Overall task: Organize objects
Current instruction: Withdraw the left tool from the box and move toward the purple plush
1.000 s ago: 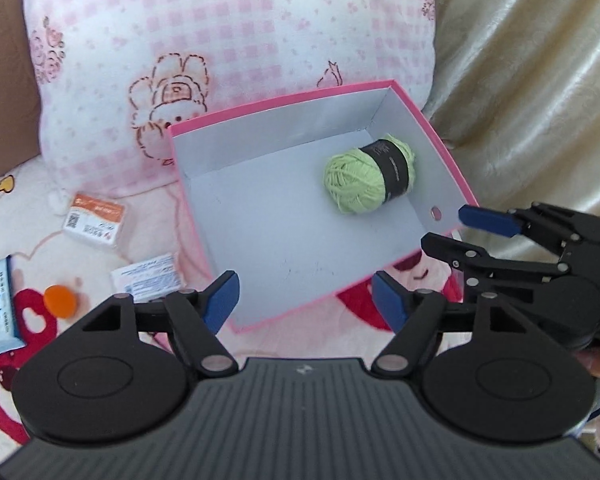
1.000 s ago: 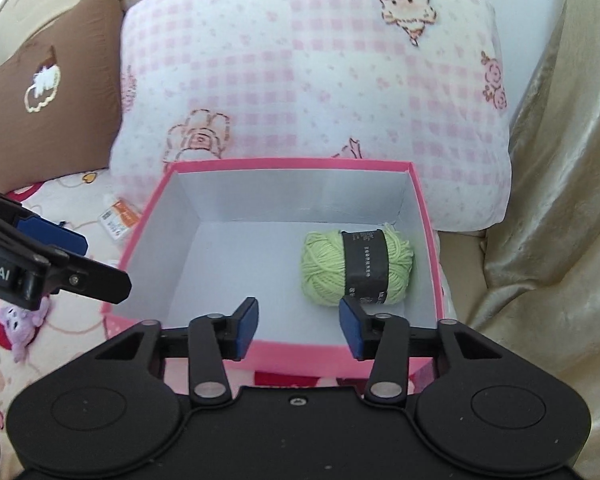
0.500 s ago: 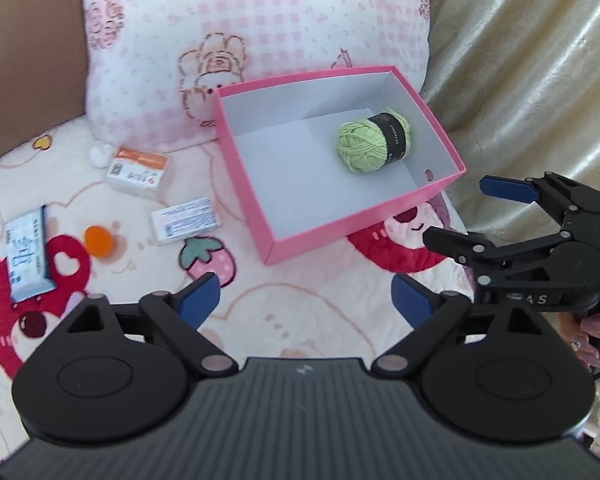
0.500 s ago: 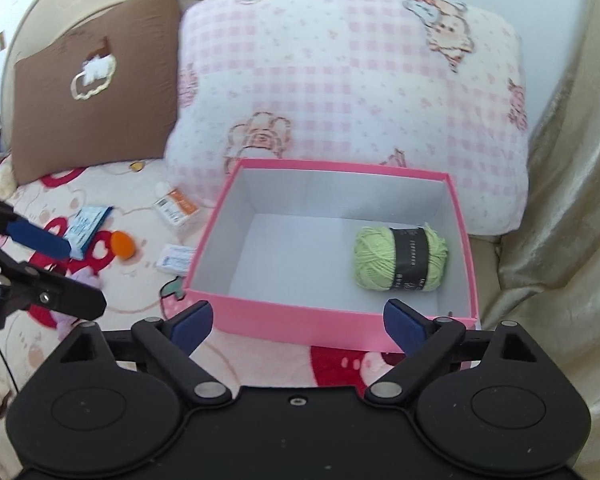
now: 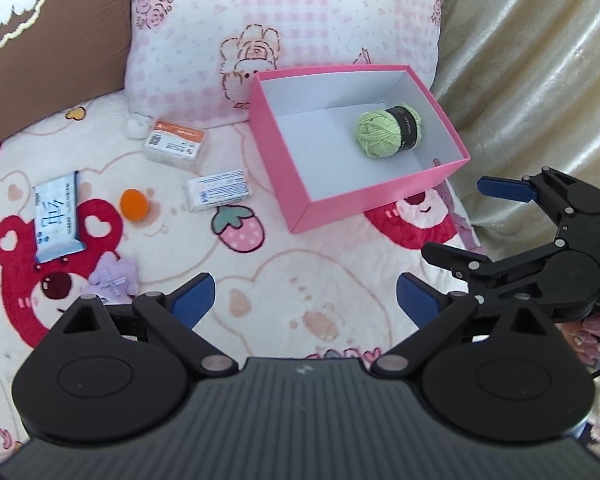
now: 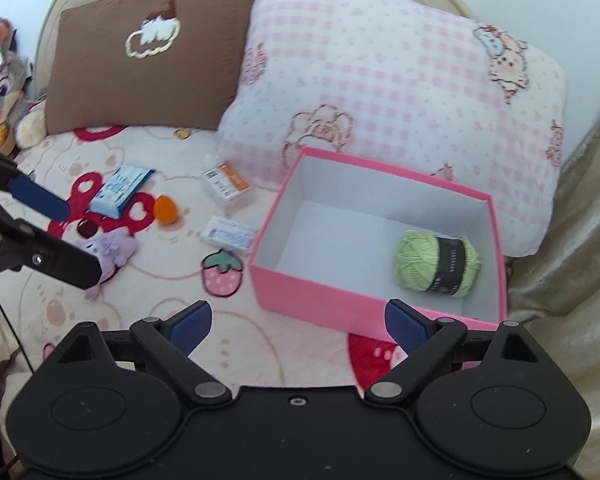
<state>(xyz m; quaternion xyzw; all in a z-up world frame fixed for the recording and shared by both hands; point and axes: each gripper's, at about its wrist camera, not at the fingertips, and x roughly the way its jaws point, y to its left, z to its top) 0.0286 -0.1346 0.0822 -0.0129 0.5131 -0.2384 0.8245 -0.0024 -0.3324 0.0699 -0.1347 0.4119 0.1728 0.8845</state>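
Observation:
A pink box (image 5: 296,184) with a white inside rests on the bear-print blanket, and a green yarn ball (image 5: 380,136) lies in its right end. Left of the box lie an orange-and-white packet (image 5: 176,146), a white packet (image 5: 218,190), an orange egg-shaped piece (image 5: 134,204), a blue packet (image 5: 56,214) and a small purple plush (image 5: 114,276). My left gripper (image 5: 304,298) hangs above the blanket in front of the box, its jaws opening with nothing between them. My right gripper (image 6: 298,322) is open and empty before the box's near wall (image 6: 320,300), with the yarn ball (image 6: 416,264) beyond it.
A pink checked pillow (image 6: 400,80) leans behind the box and a brown cushion (image 6: 148,56) stands to its left. A gold curtain (image 5: 540,72) hangs on the right. A grey plush rabbit (image 6: 0,80) sits at the far left. A hand (image 5: 596,324) holds the right gripper.
Both grippers have drawn back from the box and opened wider. The yarn ball stays in the box. More of the blanket and its loose items now shows.

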